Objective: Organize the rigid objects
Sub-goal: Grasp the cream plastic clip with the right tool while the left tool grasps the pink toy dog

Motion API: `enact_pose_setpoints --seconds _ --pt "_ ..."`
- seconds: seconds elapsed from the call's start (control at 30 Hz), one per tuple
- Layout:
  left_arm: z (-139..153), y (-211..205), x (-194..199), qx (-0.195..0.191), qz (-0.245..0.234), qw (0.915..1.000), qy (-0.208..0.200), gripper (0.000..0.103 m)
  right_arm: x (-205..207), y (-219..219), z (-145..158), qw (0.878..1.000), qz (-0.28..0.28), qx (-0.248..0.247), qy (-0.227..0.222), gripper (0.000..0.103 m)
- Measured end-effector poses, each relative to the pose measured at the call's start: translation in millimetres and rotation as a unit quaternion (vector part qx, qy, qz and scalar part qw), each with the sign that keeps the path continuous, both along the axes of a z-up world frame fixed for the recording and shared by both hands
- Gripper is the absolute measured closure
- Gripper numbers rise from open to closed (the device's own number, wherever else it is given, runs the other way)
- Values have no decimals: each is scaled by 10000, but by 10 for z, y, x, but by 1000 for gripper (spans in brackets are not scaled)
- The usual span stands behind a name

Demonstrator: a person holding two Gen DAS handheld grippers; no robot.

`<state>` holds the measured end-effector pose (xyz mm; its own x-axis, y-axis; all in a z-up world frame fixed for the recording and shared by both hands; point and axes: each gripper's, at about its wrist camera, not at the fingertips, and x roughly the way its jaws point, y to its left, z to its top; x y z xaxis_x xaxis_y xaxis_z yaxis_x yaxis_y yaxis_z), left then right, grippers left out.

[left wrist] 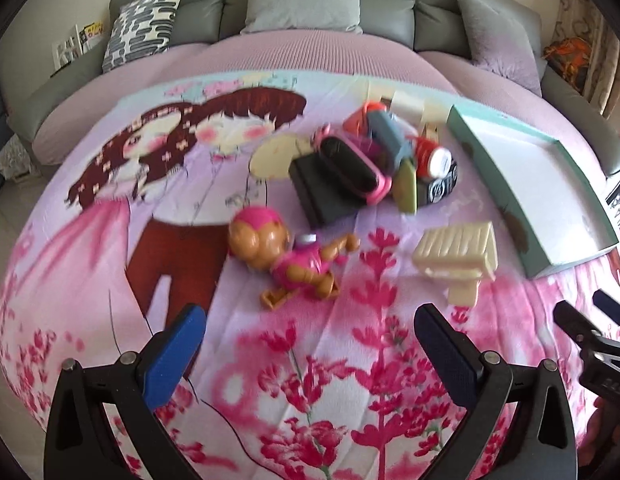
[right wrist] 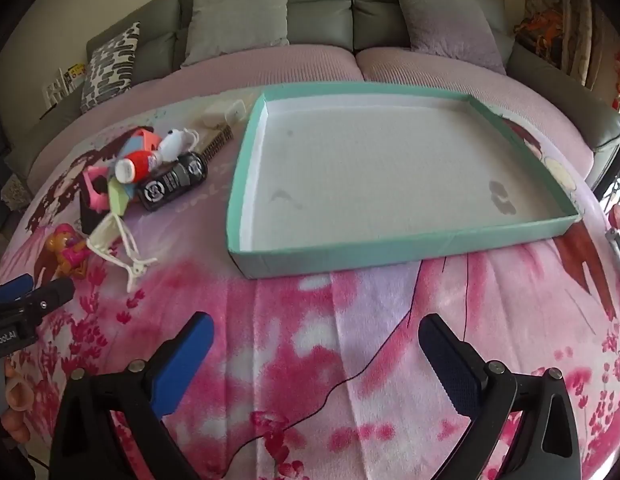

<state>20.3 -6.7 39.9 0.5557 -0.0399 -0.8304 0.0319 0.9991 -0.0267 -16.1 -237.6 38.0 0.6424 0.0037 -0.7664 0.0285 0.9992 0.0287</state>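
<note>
Both grippers hovered with jaws spread wide, holding nothing — toys heaped beside the tray.

We held the left gripper (left wrist: 310, 344) over the pink blanket (left wrist: 310, 400), just short of a pink doll (left wrist: 285, 256) and a cream hair clip (left wrist: 458, 256). Beyond them lay a pile — a black box (left wrist: 322, 192), a pink case (left wrist: 354, 168), a red bottle (right wrist: 135, 168) and a black can (right wrist: 173, 186). Our right gripper (right wrist: 316, 354) faced the teal tray (right wrist: 390, 250), which sat right of the pile with nothing inside.
</note>
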Motion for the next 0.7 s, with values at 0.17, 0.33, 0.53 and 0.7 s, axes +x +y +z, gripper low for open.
enact_pose_setpoints --seconds 0.17,0.33,0.53,0.7 --pt "58 45 101 49 -13 10000 -15 0 31 294 318 9971 668 32 -374 0" --pt "62 109 225 40 15 10000 0 0 198 628 364 9921 1167 384 -272 0" --pt "-41 143 359 140 -58 9998 86 0 434 835 107 9891 1467 110 65 11" --pt "-136 135 420 250 -143 9995 105 0 523 902 12 9869 1560 379 162 18"
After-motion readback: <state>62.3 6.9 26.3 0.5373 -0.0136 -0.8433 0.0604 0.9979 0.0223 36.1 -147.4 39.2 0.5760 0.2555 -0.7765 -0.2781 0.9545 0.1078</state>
